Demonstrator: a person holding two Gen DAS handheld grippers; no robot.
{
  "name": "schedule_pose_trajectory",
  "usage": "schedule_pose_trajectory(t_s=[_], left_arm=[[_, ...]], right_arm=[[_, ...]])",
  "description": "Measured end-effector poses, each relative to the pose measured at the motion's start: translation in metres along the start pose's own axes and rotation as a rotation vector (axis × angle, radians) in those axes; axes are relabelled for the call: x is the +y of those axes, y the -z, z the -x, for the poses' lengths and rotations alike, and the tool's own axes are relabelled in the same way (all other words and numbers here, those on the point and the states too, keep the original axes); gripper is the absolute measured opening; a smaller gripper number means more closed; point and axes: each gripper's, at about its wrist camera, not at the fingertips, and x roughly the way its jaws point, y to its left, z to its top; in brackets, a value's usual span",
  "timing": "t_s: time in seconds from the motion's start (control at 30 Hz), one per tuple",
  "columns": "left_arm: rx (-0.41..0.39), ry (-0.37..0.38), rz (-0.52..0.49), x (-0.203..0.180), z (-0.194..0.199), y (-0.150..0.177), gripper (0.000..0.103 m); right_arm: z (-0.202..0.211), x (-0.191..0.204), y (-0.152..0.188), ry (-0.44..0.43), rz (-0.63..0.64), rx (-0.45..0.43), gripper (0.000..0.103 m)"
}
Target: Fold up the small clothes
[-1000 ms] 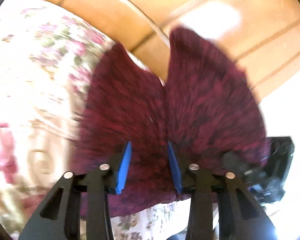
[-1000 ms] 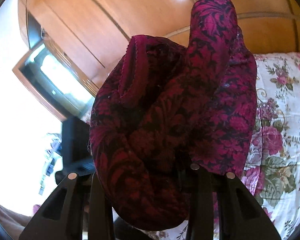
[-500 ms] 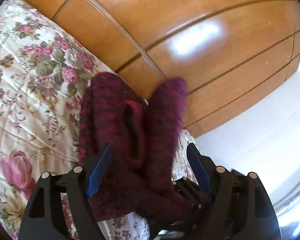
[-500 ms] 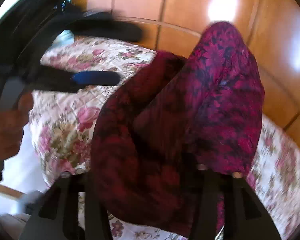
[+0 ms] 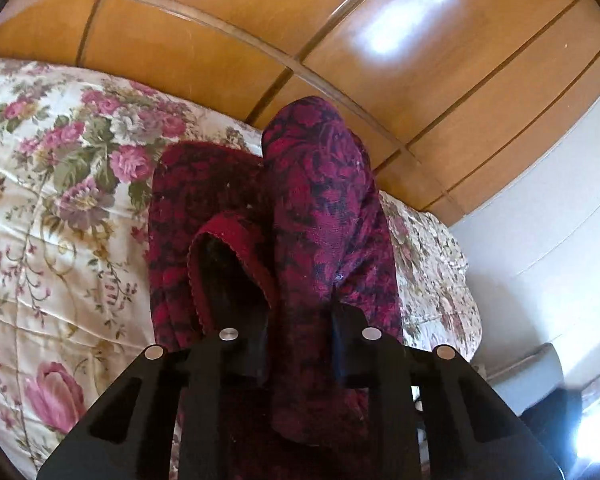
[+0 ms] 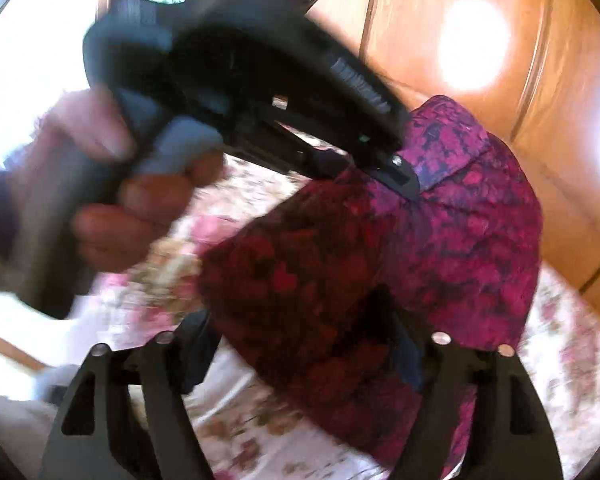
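Note:
A small dark red and magenta floral garment (image 5: 320, 216) hangs bunched above the flowered bedspread (image 5: 60, 208). My left gripper (image 5: 300, 344) is shut on a fold of it; the fabric fills the gap between the fingers and drapes over them, with a scalloped-edged opening to the left. In the blurred right wrist view the same garment (image 6: 440, 240) lies between the fingers of my right gripper (image 6: 304, 356), which stand wide apart. The left gripper's body (image 6: 260, 92) and the hand holding it cross the upper left there, its tip on the garment.
Polished wooden panelling (image 5: 300, 32) rises behind the bed. A pale wall (image 5: 540, 248) stands to the right, with dark objects low at the right edge. The bedspread also spreads under the garment in the right wrist view (image 6: 260, 420).
The left gripper, open half a second ago, has closed on the garment. The right gripper's fingers have spread apart. The left gripper and hand have moved much closer in the right wrist view.

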Motion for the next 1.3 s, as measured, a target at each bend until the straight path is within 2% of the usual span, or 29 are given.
schedule_pose_trajectory(t_s=[0.1,0.17,0.23,0.3,0.43,0.5,0.57,0.63,0.67,0.8,0.93,1.0,1.1,1.3], left_arm=[[-0.015,-0.019,-0.019,-0.004,0.008,0.003,0.021],[-0.022,-0.031,-0.030,-0.006,0.014,0.006,0.021],[-0.027,-0.042,-0.026,-0.008,0.020,0.010,0.021],[-0.038,-0.057,-0.014,-0.008,0.026,0.016,0.021],[-0.055,-0.130,0.016,0.001,0.026,0.028,0.021],[-0.051,-0.211,0.016,0.011,0.021,0.036,0.022],[-0.038,-0.312,0.020,0.019,0.012,0.042,0.037],[-0.064,-0.396,-0.024,0.015,0.010,0.046,0.062],[-0.073,-0.430,-0.038,0.011,0.011,0.047,0.063],[-0.076,-0.410,-0.030,0.011,0.014,0.043,0.063],[-0.084,-0.392,-0.008,0.017,0.011,0.043,0.063],[-0.089,-0.396,-0.009,0.018,0.012,0.042,0.063],[-0.096,-0.415,-0.036,0.014,0.013,0.044,0.063],[-0.102,-0.454,-0.084,0.006,0.012,0.045,0.063]], right_arm=[[0.034,-0.041,0.006,-0.162,-0.189,-0.048,0.074],[0.054,-0.069,0.011,-0.195,-0.301,-0.096,0.074],[0.065,-0.099,0.017,-0.165,-0.391,-0.132,0.074],[0.064,-0.112,0.020,-0.107,-0.419,-0.130,0.073],[0.027,-0.115,0.018,-0.051,-0.431,-0.049,0.068],[0.003,-0.102,0.027,0.035,-0.376,0.015,0.068],[-0.009,-0.081,0.036,0.114,-0.299,0.036,0.070],[-0.017,-0.065,0.045,0.174,-0.229,0.047,0.075],[-0.018,-0.064,0.042,0.178,-0.216,0.056,0.077],[0.000,-0.080,0.033,0.090,-0.280,0.055,0.074],[0.024,-0.106,0.006,0.024,-0.365,-0.051,0.073],[0.023,-0.115,-0.010,0.016,-0.387,-0.070,0.069],[0.001,-0.128,-0.036,0.026,-0.394,-0.062,0.066],[-0.065,-0.149,-0.070,0.122,-0.415,0.075,0.067]])
